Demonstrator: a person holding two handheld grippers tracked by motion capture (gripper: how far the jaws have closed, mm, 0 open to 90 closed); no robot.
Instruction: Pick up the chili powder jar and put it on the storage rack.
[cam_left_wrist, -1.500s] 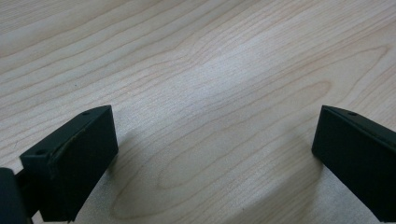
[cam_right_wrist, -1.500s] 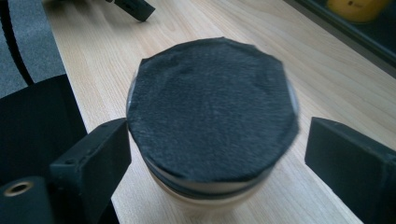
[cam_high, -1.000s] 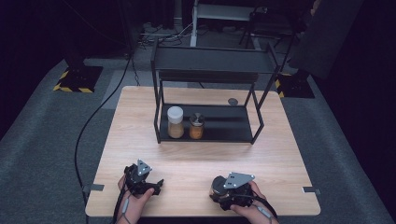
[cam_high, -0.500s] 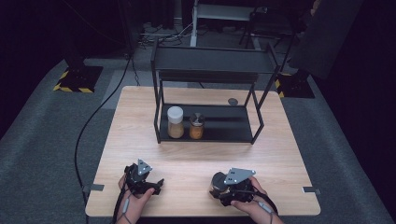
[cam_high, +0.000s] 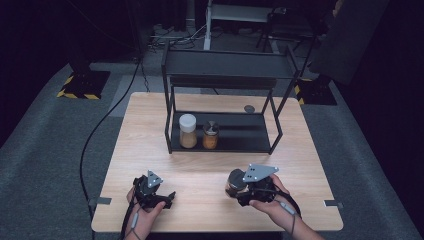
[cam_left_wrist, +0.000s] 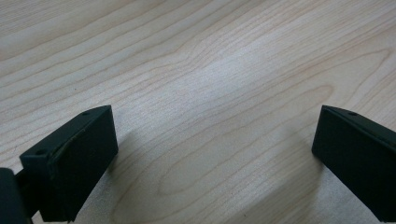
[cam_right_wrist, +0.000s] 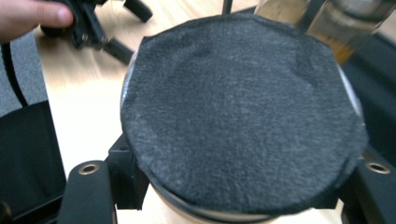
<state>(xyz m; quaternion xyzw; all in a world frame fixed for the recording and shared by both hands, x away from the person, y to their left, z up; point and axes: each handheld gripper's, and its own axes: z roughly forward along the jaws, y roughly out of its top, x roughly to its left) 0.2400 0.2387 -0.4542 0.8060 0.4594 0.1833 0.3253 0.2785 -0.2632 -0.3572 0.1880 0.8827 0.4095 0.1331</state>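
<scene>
Likely lab, hazard-striped stands (cam_high: 77, 93), dark surroundings

Black felt-topped jar (cam_right_wrist: 243, 116), pale wood-grain table (cam_left_wrist: 210, 70), black rack (cam_high: 225, 55), white-lidded amber jar (cam_high: 188, 131)

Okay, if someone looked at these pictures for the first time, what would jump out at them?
Probably the black metal two-tier shelf rack at the far middle of the pale wooden table, with a white-lidded jar and a dark-lidded jar on its lower tier. Near the front edge, the right gripper is clamped on a round jar with a dark felt-covered lid.
</scene>
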